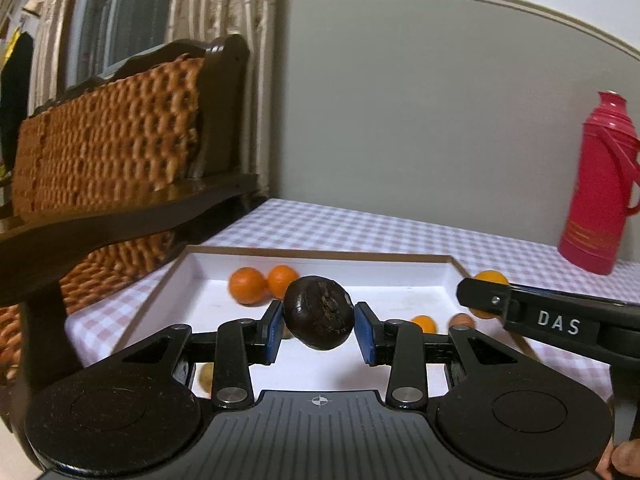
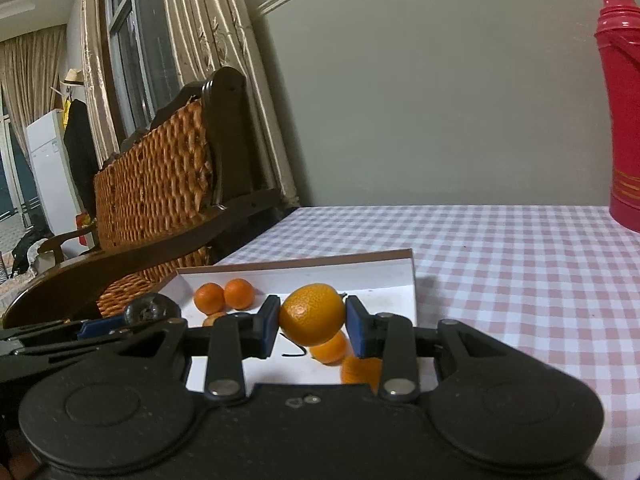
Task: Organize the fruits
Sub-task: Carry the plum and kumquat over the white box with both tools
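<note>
My left gripper (image 1: 319, 328) is shut on a dark, wrinkled round fruit (image 1: 319, 311), held in the air over the white tray (image 1: 320, 262). My right gripper (image 2: 312, 326) is shut on an orange (image 2: 313, 312), also above the white tray (image 2: 304, 270). In the left wrist view the right gripper comes in from the right, with its orange (image 1: 491, 278) peeping out behind it. In the right wrist view the left gripper and its dark fruit (image 2: 152, 309) show at the left. Two oranges (image 1: 248, 285) lie at the tray's far left, and more oranges (image 2: 330, 348) lie below my right fingers.
The tray sits on a pink-and-white checked tablecloth (image 2: 520, 264). A red thermos flask (image 1: 598, 184) stands at the back right against the grey wall. A dark wooden chair with wicker back (image 1: 112, 128) is close on the left of the table.
</note>
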Demonstrator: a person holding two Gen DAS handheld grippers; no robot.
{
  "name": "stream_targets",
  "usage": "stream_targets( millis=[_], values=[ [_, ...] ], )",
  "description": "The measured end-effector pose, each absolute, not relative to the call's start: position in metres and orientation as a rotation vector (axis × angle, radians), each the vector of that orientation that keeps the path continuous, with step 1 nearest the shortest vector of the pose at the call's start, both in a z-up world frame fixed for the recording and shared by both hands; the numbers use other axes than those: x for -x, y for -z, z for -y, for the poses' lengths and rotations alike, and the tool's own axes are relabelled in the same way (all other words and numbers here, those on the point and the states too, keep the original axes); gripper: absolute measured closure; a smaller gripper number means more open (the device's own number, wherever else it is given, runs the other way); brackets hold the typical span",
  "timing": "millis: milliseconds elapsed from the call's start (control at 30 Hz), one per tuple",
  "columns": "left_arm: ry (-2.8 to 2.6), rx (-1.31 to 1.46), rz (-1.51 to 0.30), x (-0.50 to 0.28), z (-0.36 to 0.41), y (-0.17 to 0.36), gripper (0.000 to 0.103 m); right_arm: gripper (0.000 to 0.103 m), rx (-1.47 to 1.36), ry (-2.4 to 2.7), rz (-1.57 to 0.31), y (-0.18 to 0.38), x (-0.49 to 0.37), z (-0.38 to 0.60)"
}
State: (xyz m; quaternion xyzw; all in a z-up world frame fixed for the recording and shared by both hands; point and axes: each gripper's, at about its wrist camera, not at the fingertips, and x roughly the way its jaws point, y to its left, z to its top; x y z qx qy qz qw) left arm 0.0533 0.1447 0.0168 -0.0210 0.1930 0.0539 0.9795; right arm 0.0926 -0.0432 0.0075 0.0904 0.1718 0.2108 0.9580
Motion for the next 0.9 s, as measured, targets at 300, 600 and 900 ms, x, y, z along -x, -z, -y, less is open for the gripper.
stream_targets(
  millis=[300,600,900],
  values=[
    [-0.164,0.052,-0.391,-0.058,-0.166,-0.015,0.065,0.077,-0.167,-0.451,-0.337,-0.005,-0.097,0.027],
    [-0.207,0.058,-0.388,-0.074,-0.182,-0.018,0.065,0.077,-0.154,-0.453,-0.325,-0.008,-0.106,0.016],
    [-0.226,0.069,-0.400,-0.088,-0.190,-0.016,0.065,0.077,-0.157,-0.433,-0.339,-0.006,-0.123,0.014]
  ],
)
